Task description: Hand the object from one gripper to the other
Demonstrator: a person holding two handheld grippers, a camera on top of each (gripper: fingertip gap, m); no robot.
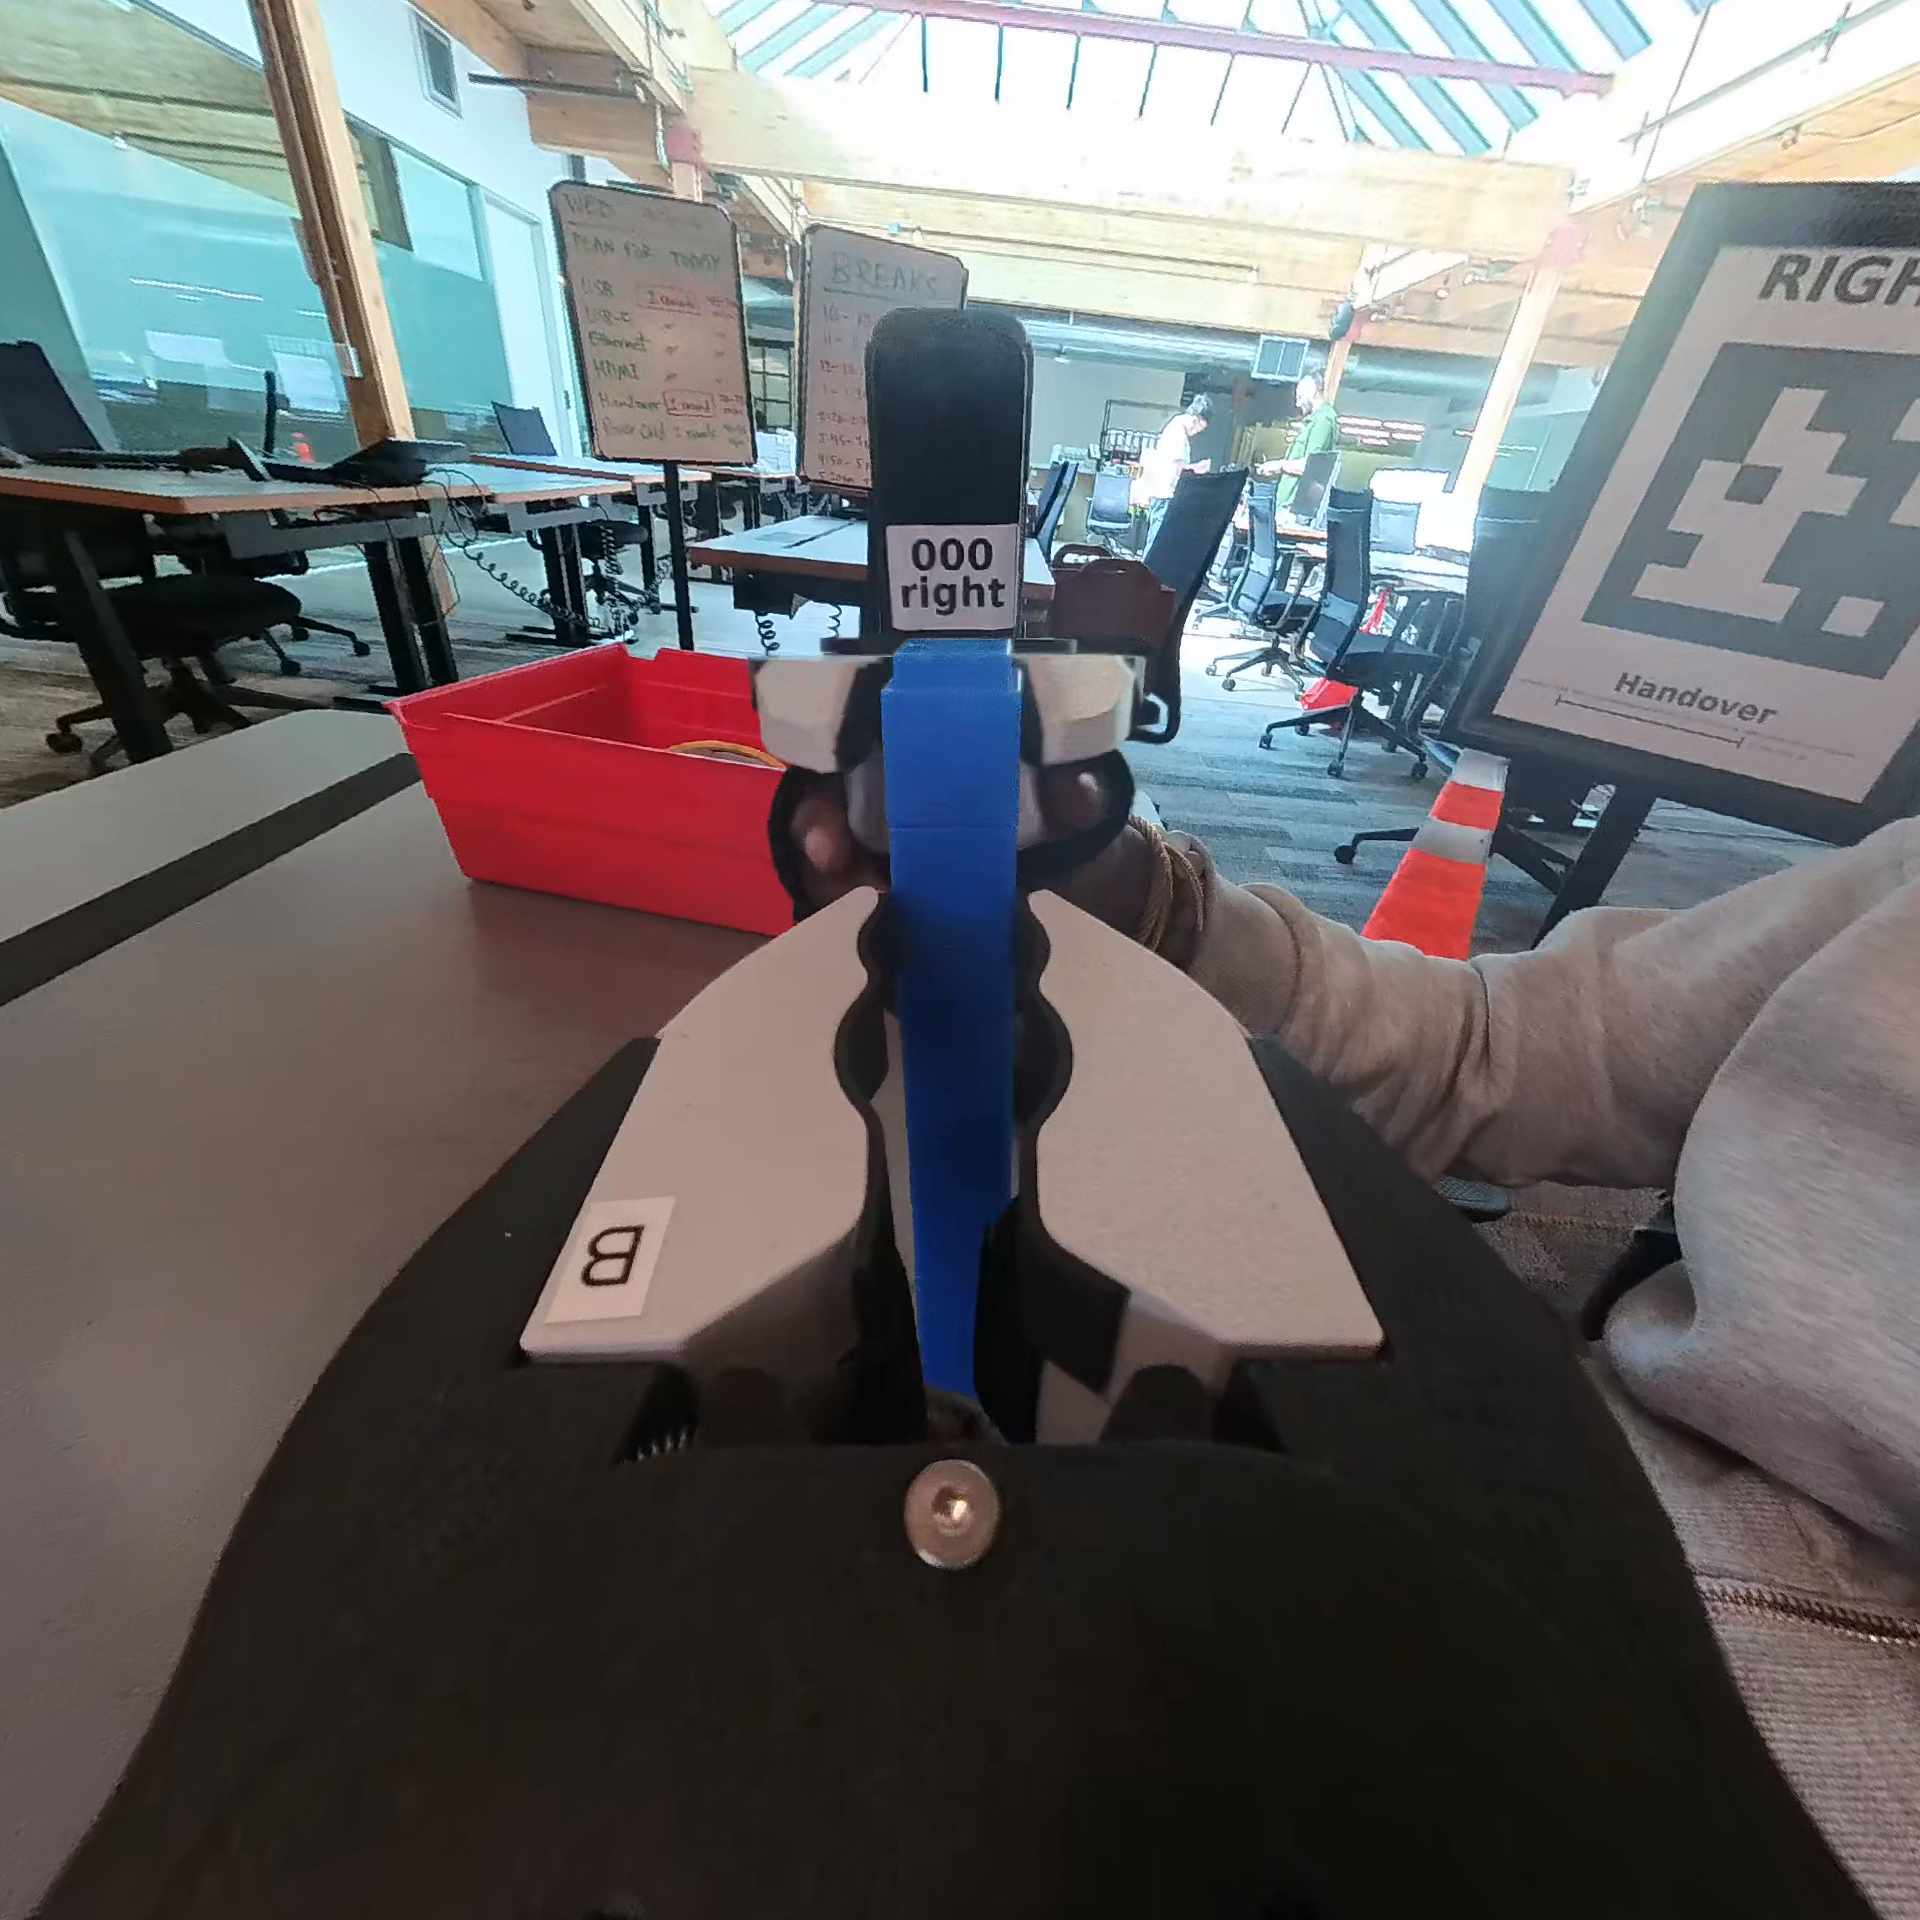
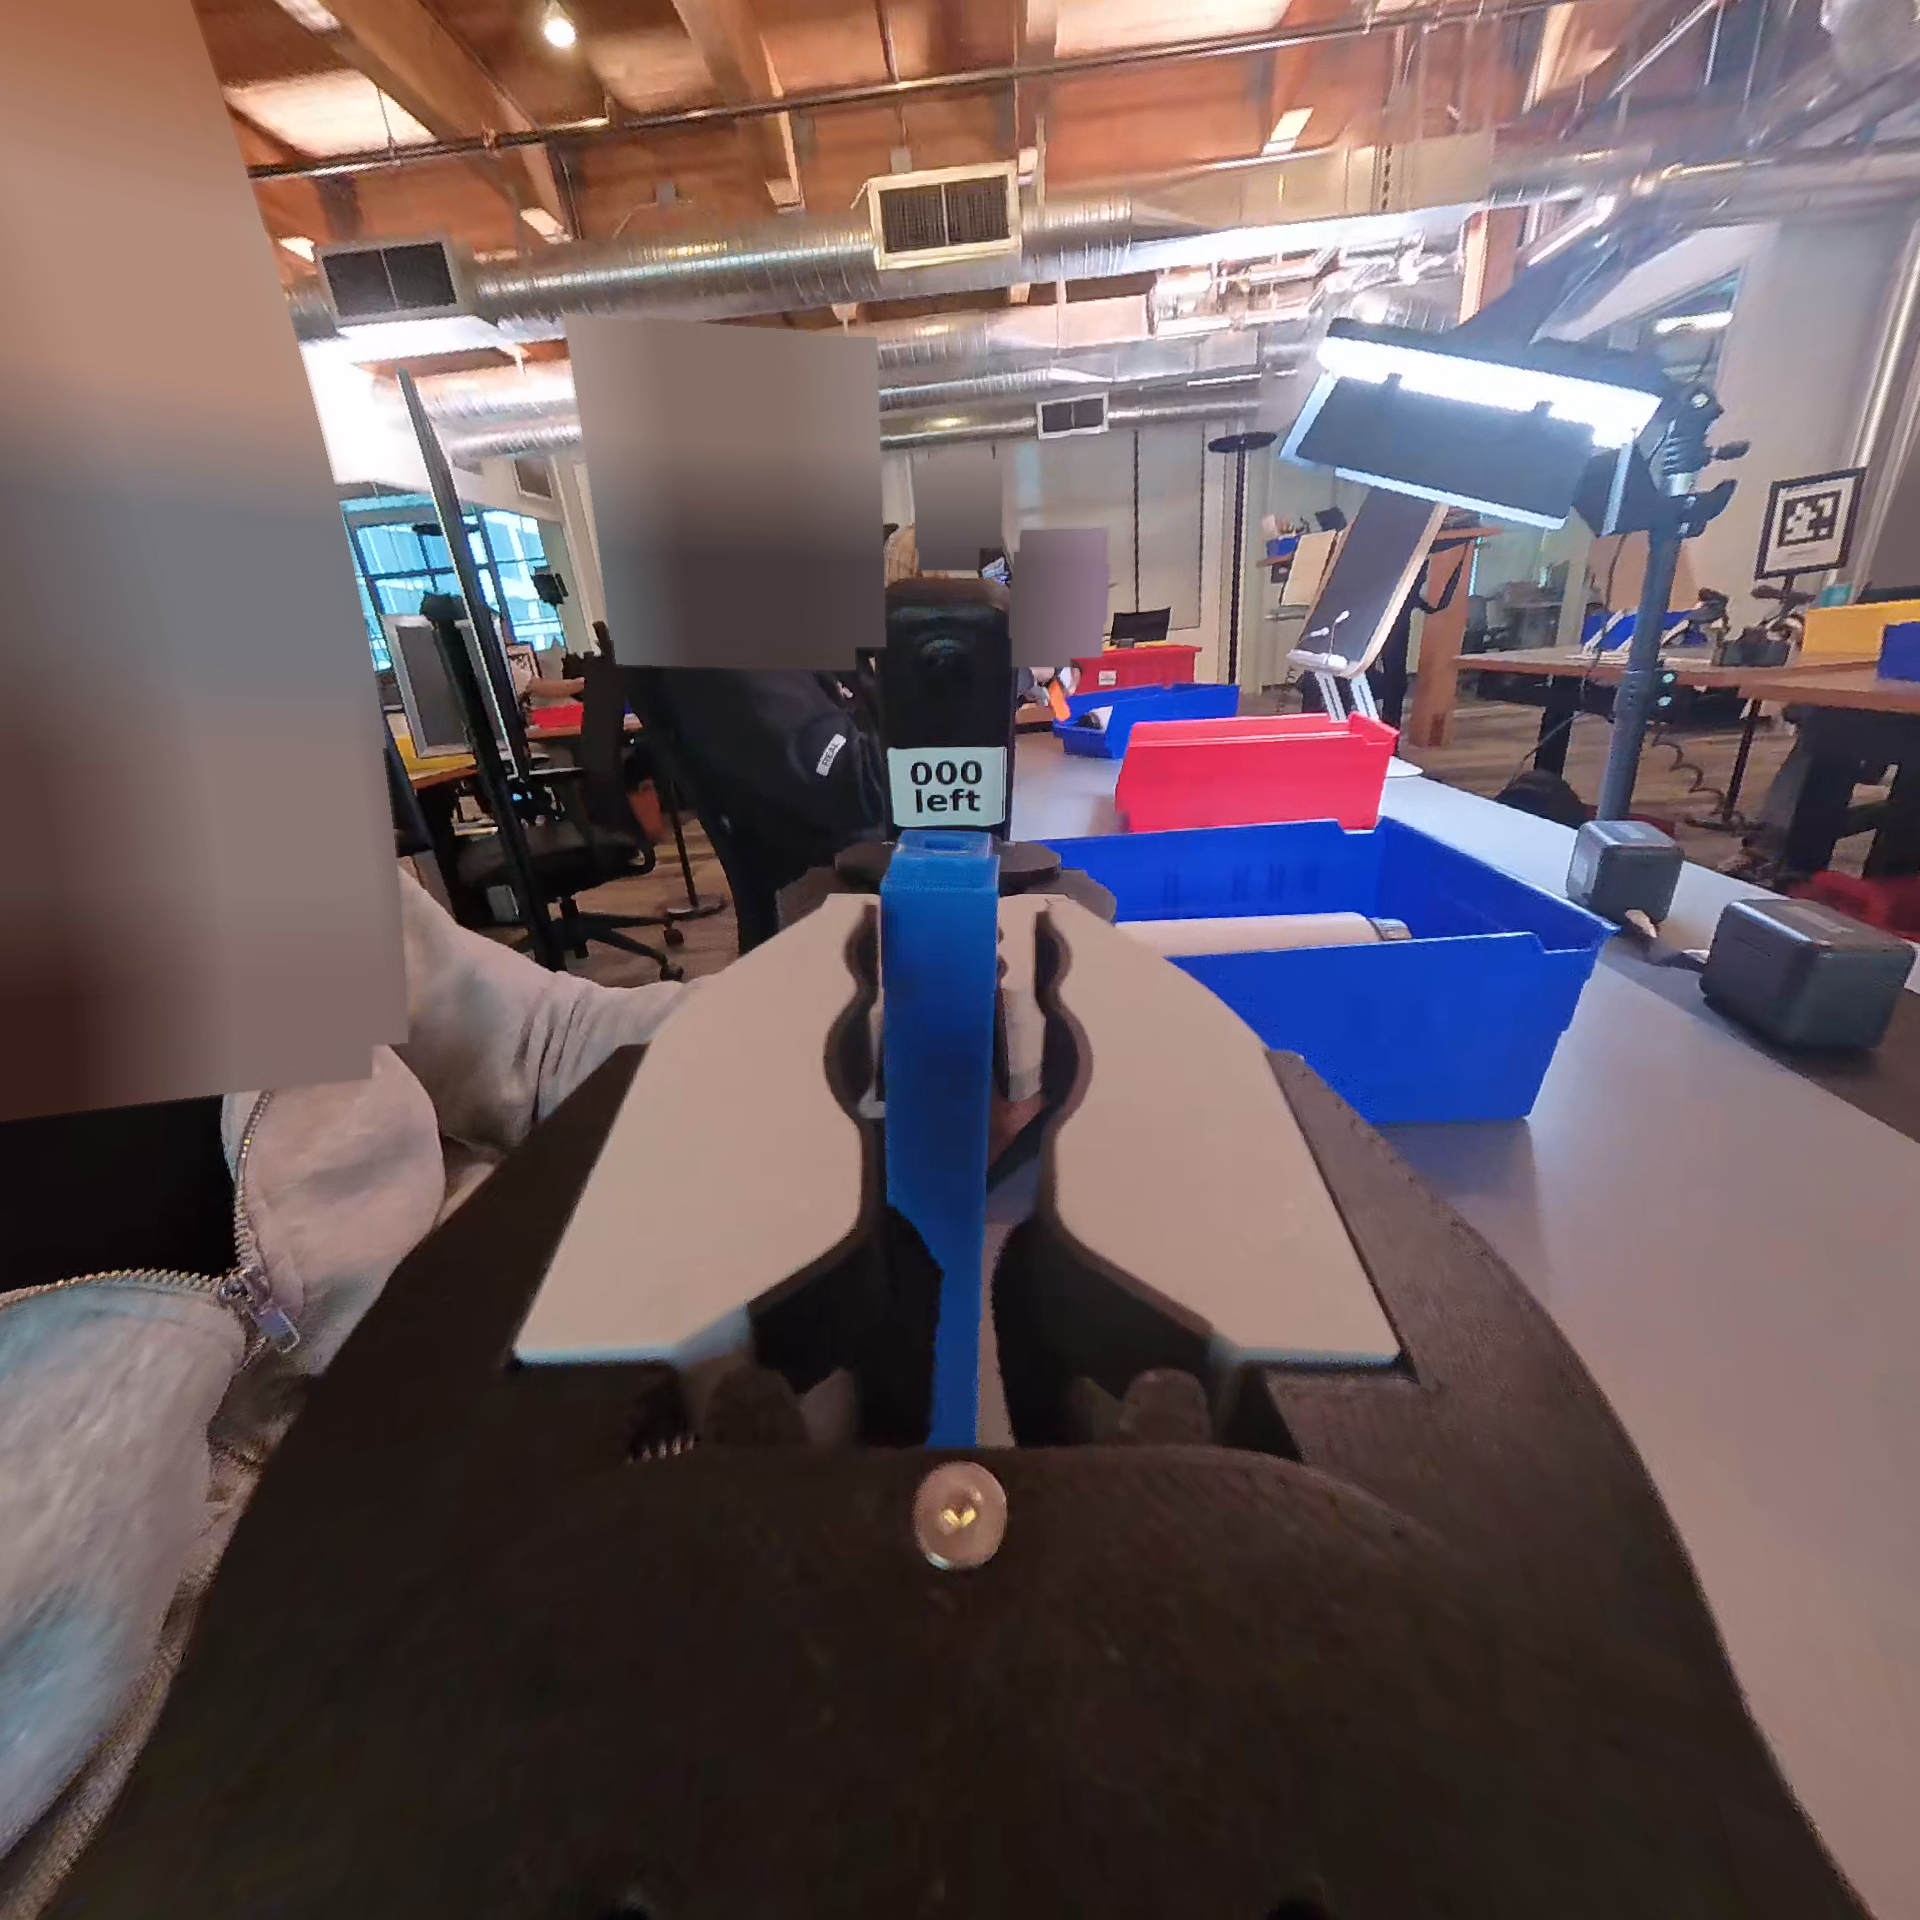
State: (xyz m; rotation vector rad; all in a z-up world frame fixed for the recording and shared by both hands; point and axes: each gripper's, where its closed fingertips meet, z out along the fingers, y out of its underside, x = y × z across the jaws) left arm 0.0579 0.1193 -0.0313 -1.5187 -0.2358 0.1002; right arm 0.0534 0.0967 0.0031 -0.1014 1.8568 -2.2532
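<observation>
A long blue bar [image 1: 951,1039] runs straight between my two grippers, which face each other tip to tip above the table. My left gripper [image 1: 951,904] is shut on the bar, with both black pads against its sides. My right gripper [image 2: 956,914] stands around the other end of the bar [image 2: 935,1039]. Its left finger touches the bar, and a narrow gap shows at its right finger [image 2: 1143,1091]. In the left wrist view the right gripper [image 1: 951,717] shows beyond the bar's far end, held by a hand.
A red bin [image 1: 582,790] sits on the grey table [image 1: 208,1039] to the left. A blue bin [image 2: 1403,997], a red bin [image 2: 1247,769] and two dark grey boxes [image 2: 1808,966] stand on the table. A marker board [image 1: 1714,499] and an orange cone [image 1: 1444,862] stand beside it.
</observation>
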